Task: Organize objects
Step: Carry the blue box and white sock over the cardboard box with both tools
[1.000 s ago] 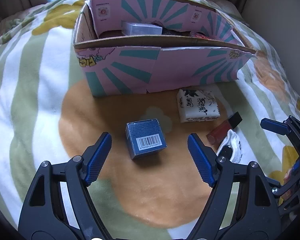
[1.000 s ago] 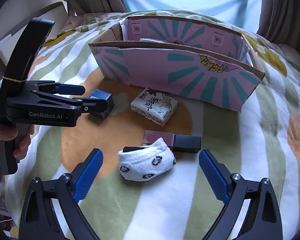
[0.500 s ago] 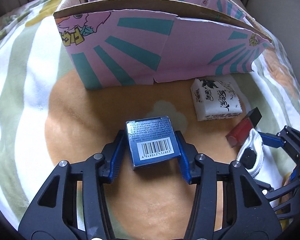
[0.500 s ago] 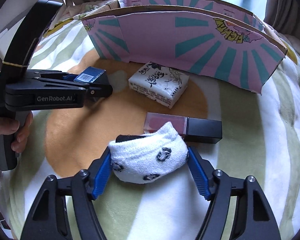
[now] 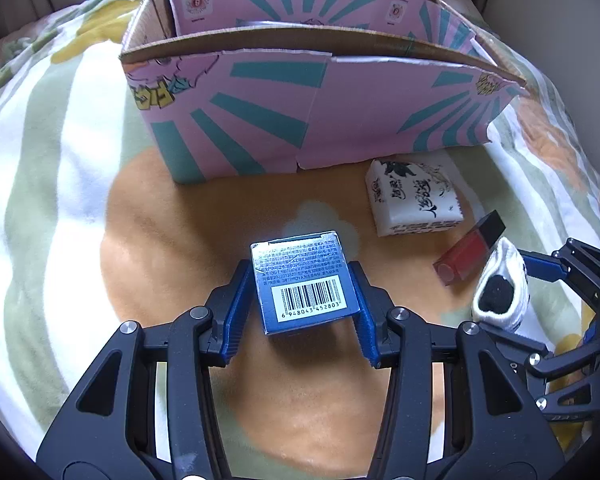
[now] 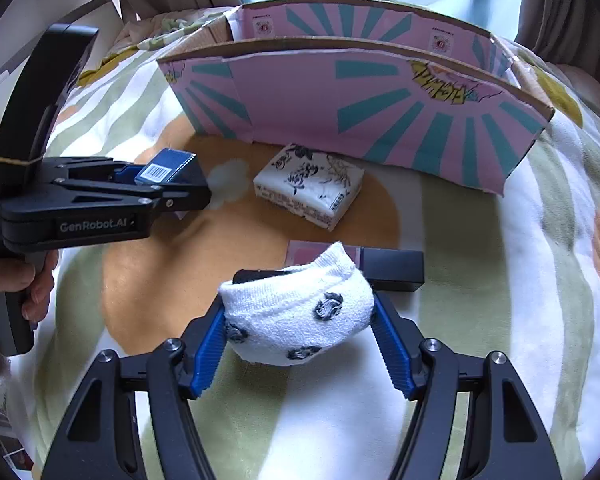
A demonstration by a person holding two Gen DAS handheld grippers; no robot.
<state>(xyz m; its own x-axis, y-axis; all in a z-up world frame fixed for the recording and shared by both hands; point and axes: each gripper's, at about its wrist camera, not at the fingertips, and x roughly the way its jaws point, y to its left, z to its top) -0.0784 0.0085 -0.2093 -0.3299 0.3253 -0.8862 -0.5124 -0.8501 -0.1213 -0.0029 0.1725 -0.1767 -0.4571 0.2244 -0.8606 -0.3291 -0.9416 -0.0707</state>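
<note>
My left gripper [image 5: 300,304] is shut on a small blue box [image 5: 304,280] with a barcode and holds it just above the blanket; the box also shows in the right wrist view [image 6: 168,170]. My right gripper [image 6: 298,320] is shut on a rolled white sock [image 6: 296,312] with dark spots, lifted slightly; the sock also shows in the left wrist view [image 5: 500,288]. The pink and teal cardboard box [image 5: 320,120] stands open behind, also in the right wrist view [image 6: 360,112].
A white tissue pack [image 6: 310,188] with black print lies in front of the cardboard box. A red tube with a black cap [image 5: 470,246] lies beside the sock. Everything rests on a striped green, white and orange blanket [image 6: 480,320]. Items lie inside the box, mostly hidden.
Both grippers closed from open: the left on the blue box, the right on the sock. Both objects have since risen slightly off the blanket.
</note>
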